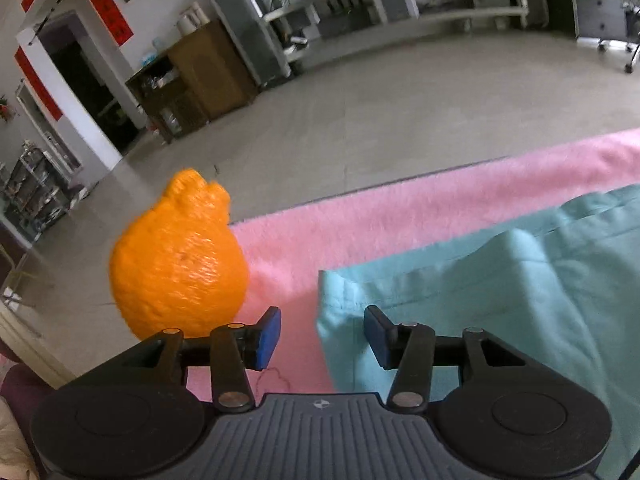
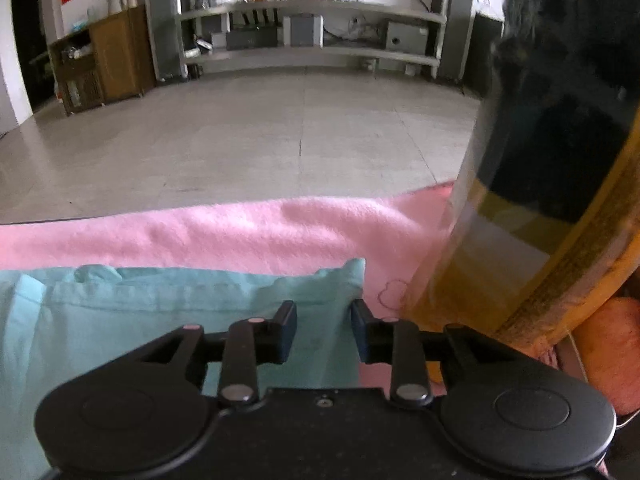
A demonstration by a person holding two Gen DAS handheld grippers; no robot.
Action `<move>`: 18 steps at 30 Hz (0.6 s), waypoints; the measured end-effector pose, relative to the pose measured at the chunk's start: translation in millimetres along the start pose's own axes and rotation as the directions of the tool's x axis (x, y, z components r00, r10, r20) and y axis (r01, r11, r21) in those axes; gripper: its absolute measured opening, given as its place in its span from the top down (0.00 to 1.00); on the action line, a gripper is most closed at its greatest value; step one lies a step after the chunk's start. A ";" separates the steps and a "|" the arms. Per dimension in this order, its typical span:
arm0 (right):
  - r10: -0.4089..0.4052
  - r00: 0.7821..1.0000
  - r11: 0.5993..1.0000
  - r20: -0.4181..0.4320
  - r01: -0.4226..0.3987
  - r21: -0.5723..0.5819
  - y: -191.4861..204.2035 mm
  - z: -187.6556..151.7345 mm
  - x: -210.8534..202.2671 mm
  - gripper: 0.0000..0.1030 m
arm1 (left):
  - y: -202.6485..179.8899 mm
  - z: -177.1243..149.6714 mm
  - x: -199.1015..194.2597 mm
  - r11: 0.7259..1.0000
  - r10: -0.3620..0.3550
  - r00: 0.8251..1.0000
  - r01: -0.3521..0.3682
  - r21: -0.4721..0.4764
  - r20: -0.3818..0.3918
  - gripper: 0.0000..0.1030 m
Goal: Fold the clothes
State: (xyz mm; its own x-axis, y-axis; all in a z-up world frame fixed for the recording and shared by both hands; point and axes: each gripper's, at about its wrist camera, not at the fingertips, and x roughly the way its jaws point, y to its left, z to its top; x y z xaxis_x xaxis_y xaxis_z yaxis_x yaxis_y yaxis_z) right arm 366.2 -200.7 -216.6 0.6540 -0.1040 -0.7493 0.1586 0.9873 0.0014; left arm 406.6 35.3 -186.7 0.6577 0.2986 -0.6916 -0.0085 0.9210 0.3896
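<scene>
On the wall, red banners [image 1: 102, 2] carry dark, unreadable writing.

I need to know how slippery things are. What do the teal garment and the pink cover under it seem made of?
Teal garment: likely thin woven cotton, matte, with sharp creases and a stitched hem. Pink cover: probably fleece, with a fuzzy, napped surface.

Left gripper [image 1: 322, 334] with blue pads [image 1: 269, 338] parted — nothing between them — poised over the near left corner of a folded teal garment [image 1: 500, 288]. The garment lies on a pink fleece blanket [image 1: 360, 220]. Left of the gripper stands a bumpy orange fruit [image 1: 180, 260]; grey floor [image 1: 360, 120] beyond.
</scene>
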 end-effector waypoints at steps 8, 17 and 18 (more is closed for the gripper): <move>0.012 0.999 1.000 0.046 -0.013 0.022 -6.5 1.5 -3.0 0.98 | 3.1 -2.6 -14.5 0.997 0.074 0.989 -0.076 0.016 0.125 0.96; -0.178 0.976 0.959 0.125 0.201 -0.201 29.0 -14.3 1.8 0.93 | -16.3 -10.9 11.8 0.971 0.216 0.974 -0.222 0.089 0.067 0.90; -0.189 0.975 0.954 0.116 0.210 -0.212 30.0 -14.7 2.7 0.90 | -12.9 -11.8 6.3 0.972 0.215 0.975 -0.220 0.082 0.064 0.87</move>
State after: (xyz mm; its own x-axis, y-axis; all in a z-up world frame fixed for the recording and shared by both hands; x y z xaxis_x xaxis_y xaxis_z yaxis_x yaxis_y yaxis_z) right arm 361.9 -169.5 -228.3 0.6939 -0.3016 -0.6539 0.1318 0.9459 -0.2965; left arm 402.0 28.3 -203.3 0.6876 0.4727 -0.5512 -0.0907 0.8091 0.5807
